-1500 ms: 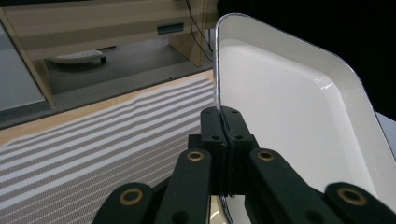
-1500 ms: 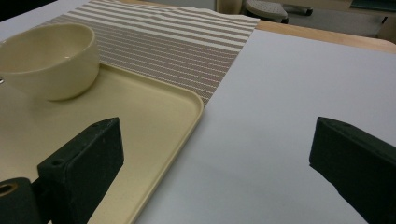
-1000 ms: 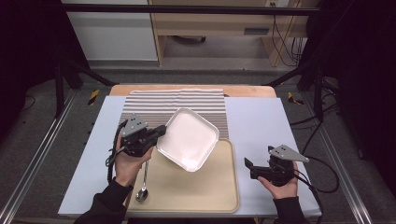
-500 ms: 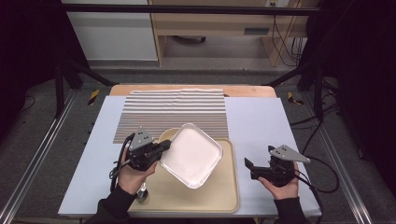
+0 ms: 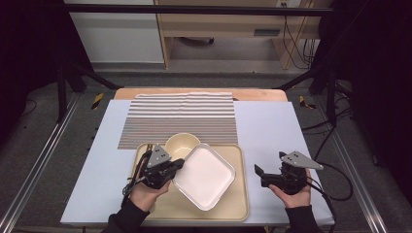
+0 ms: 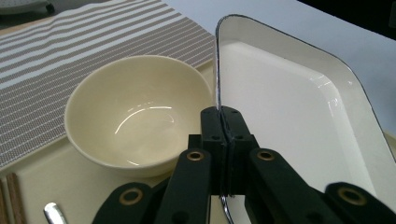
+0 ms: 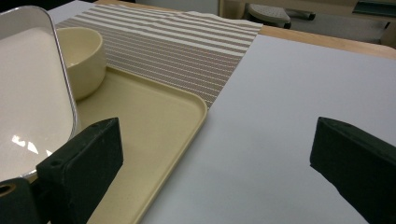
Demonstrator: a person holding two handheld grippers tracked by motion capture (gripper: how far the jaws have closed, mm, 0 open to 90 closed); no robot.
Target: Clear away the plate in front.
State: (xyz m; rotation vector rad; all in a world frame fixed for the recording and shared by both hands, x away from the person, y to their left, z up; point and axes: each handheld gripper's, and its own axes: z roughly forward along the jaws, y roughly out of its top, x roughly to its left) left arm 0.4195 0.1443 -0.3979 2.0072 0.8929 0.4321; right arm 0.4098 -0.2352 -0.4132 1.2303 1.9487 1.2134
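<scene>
The bowl [image 5: 182,145] crowds the white dish [image 5: 204,175], seemingly touching; right tabletop [image 5: 272,126] lies open.

A cream bowl [image 5: 182,144] sits at the beige tray's [image 5: 240,204] eleven o'clock, a striped placemat [image 5: 180,118] beyond at twelve o'clock on the worktop [image 5: 272,126].

— Counting up: one white rectangular dish [image 5: 204,176], one cream bowl [image 5: 182,144], one beige tray [image 5: 238,208] under both.

— Cutlery?

— One spoon tip [image 6: 53,213] glimpsed in the left gripper view, plus one pair of brown chopsticks [image 6: 10,198] at the tray's edge.

— Linens?

— One striped placemat [image 5: 180,118], one pale blue table cover [image 5: 272,126] beneath it.

— And tools?

— Two in all: one left gripper [image 5: 177,164], one right gripper [image 5: 259,173], each in one hand, so two hands [image 5: 145,193] counted too.

— Jaws?

— Two per gripper, four altogether.
</scene>
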